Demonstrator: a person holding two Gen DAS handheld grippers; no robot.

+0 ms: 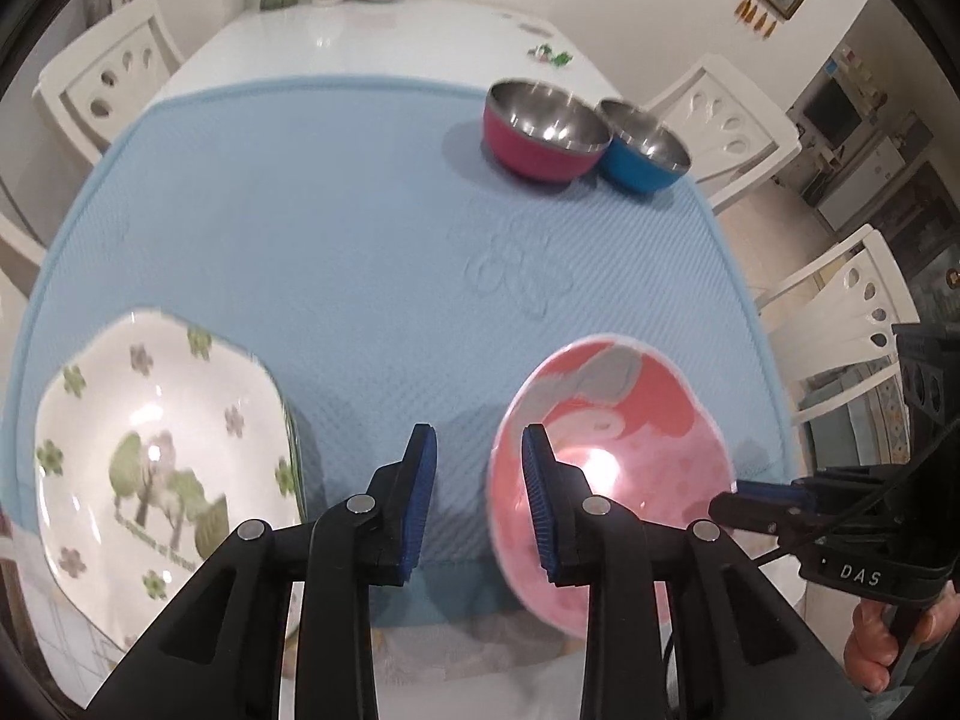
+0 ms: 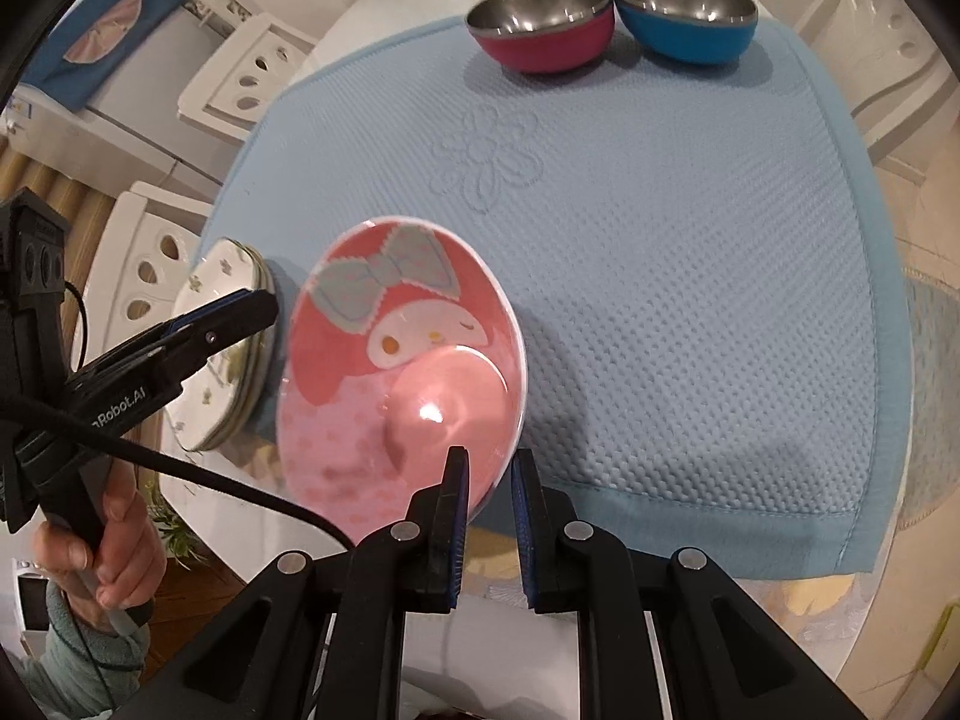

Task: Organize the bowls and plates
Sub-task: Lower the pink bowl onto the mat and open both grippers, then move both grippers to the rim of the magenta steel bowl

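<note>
Right wrist view: a pink cartoon plate (image 2: 402, 384) is being held tilted above a blue mat (image 2: 690, 276), its near rim being clamped between the pads of the right tongs (image 2: 489, 531). To the left of these tongs, the left tongs (image 2: 264, 306) are being held over a stack of white floral plates (image 2: 231, 384). Seen from the left wrist view, the left tongs (image 1: 480, 510) are standing slightly apart with nothing between them; the floral stack (image 1: 162, 450) is lying just to their left and the pink plate (image 1: 612, 444) just to their right. Far ahead of both tongs, at the mat's far edge, a magenta bowl (image 2: 540, 24) and a blue bowl (image 2: 684, 15) are sitting side by side, touching, not nested. Judging by this, the task is being carried out but is partly done: the floral plates are stacked, the pink plate is yet to be placed, and the bowls are perhaps still to be stacked on the bench (image 1: 360, 36).
</note>
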